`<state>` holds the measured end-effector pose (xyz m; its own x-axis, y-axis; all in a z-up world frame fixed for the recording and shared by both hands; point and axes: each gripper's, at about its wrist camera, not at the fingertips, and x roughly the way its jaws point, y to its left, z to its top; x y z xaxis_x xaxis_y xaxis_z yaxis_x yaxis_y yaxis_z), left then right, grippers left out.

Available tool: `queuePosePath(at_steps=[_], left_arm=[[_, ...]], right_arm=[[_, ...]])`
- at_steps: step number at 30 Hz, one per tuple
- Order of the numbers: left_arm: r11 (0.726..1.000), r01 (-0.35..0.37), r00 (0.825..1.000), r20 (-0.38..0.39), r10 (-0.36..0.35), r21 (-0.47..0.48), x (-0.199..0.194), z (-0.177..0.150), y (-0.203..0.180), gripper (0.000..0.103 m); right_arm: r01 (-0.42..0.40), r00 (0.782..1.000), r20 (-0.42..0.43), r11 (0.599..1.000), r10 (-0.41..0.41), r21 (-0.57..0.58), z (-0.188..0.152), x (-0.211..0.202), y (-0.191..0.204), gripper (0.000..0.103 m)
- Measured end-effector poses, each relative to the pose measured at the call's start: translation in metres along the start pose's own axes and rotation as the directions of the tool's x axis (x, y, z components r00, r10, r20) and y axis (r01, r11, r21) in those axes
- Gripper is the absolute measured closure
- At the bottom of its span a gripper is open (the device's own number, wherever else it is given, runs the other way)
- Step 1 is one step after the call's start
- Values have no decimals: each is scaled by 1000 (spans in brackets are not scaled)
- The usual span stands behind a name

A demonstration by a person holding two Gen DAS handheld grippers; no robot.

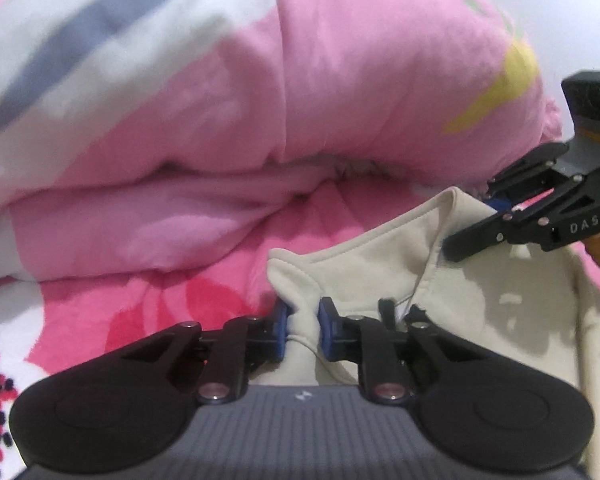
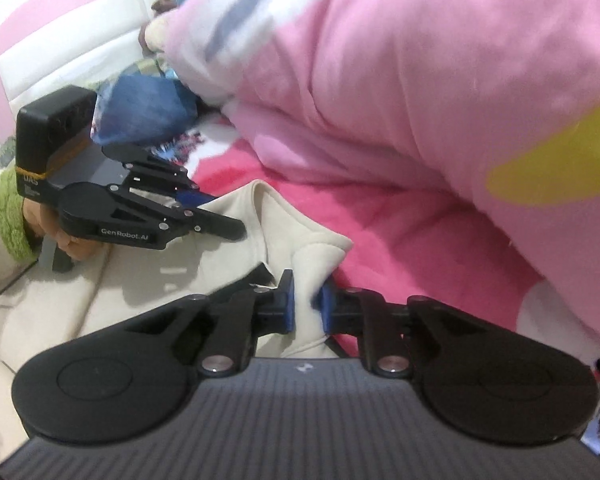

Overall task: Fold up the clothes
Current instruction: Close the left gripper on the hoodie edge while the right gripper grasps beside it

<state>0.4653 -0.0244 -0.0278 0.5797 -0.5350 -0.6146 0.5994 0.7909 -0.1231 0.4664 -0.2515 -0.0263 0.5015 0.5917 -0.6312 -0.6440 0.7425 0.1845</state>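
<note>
Cream fleece garment [image 1: 480,300] lies on a bed covered by a bright pink floral blanket [image 1: 172,304], in front of a rolled pale pink quilt [image 1: 340,92]. Left gripper [image 1: 303,330], black with blue pads, is clamped on a bunched fold at the garment's left edge. Right gripper [image 2: 306,306] pinches another fold of the same cream fabric between its blue pads. In the right wrist view, a hand [image 2: 66,240] with a green fuzzy cuff [image 2: 10,208] holds the left gripper's handle.
</note>
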Motion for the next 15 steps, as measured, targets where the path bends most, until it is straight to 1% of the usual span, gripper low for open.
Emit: queuePosePath(at_steps=[2, 8, 12, 15], left_arm=[[1000, 5, 1000, 25, -5, -1, -16, 5, -6, 87], [999, 7, 996, 91, -10, 37, -73, 18, -42, 87], [997, 13, 992, 123, -22, 75, -123, 20, -74, 87], [994, 18, 990, 140, -32, 106, -154, 14, -99, 87]], right_arm=[[5, 1000, 19, 1000, -5, -1, 4, -12, 7, 93], [17, 996, 88, 1000, -15, -24, 9, -67, 45, 93], [31, 990, 141, 999, -25, -42, 4, -110, 77, 93], [45, 985, 170, 998, -36, -54, -6, -138, 103, 93]])
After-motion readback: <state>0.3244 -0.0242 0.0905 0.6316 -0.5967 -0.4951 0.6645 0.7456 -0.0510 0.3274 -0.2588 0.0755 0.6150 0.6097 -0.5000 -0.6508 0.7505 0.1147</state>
